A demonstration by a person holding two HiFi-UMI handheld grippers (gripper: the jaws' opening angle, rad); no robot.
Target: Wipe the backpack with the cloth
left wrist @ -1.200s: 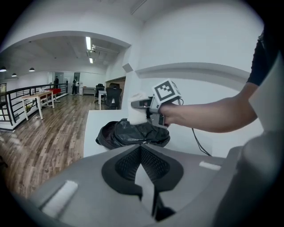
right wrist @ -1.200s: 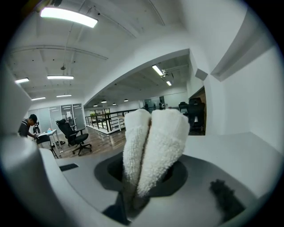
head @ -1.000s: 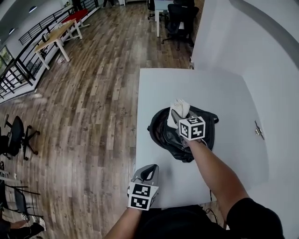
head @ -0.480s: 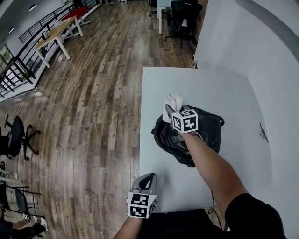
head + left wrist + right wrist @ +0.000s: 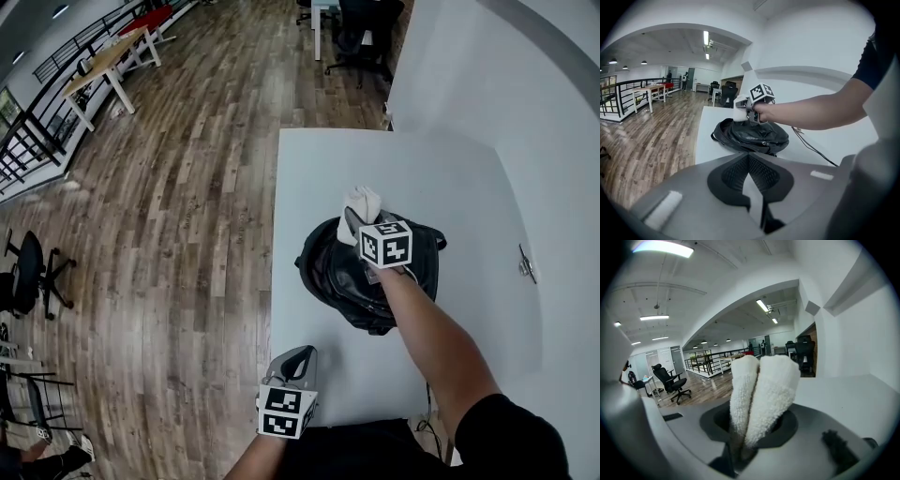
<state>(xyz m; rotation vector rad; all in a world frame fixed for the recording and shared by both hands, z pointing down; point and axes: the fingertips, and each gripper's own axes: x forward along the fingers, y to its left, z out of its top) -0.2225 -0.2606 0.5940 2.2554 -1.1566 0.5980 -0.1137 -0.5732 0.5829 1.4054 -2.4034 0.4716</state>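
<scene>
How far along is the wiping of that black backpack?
Done: the cloth is clamped in the right gripper. In hand: it sits at the far edge of the backpack. Left: how much is wiped cannot be told. The left gripper is shut and empty, by the table edge.

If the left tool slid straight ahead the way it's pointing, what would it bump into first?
Probably the black backpack, which lies dead ahead of the left tool; only bare table shows between them, though depth is hard to judge.
</scene>
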